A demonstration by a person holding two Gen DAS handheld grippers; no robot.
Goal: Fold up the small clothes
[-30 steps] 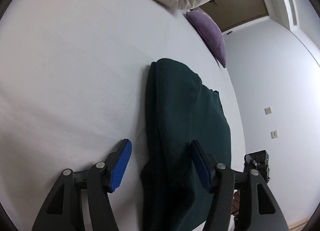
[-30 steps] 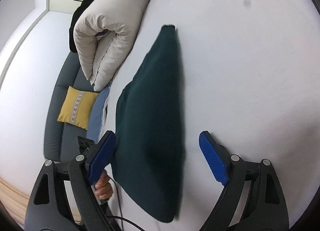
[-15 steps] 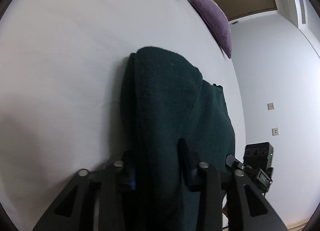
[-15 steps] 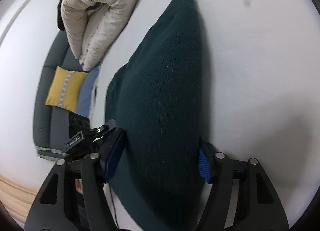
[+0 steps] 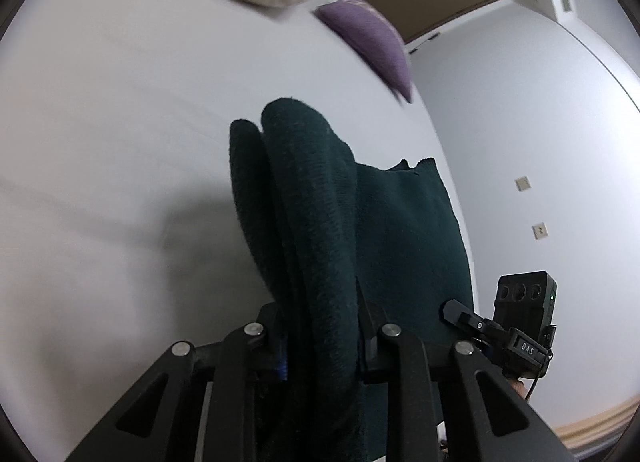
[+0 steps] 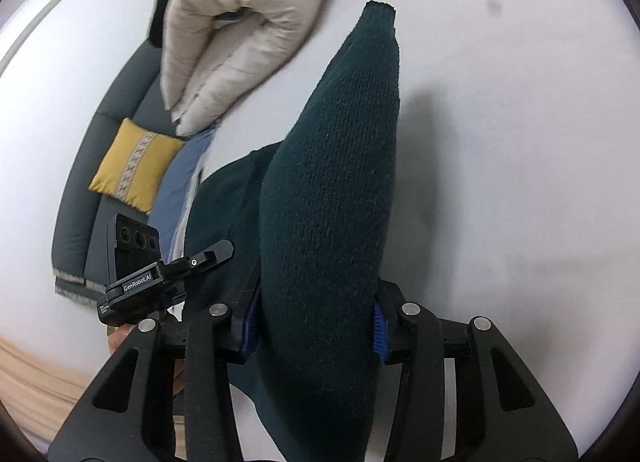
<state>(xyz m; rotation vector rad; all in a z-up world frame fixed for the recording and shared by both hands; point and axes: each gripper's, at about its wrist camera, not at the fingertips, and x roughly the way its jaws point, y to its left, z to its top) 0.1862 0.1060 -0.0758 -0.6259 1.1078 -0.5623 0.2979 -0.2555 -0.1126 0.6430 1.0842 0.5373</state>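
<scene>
Right hand-held gripper [image 6: 316, 332] clamped on a bunched dark green knit garment [image 6: 336, 198] raised over a white bed [image 6: 520, 142], left hand-held gripper [image 6: 210, 254] beside it, cream duvet [image 6: 240, 30], grey sofa [image 6: 76, 222] with yellow cushion [image 6: 134, 166]

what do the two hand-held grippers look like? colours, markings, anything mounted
Both are matte black with triangular cut-outs in the finger arms and silver pivot screws. The right hand-held gripper has ribbed blue pads. On the left hand-held gripper only a sliver of blue shows. Seen from the right wrist, the left one carries a black three-lens camera module and a white "GenRobot.AI" label.
</scene>
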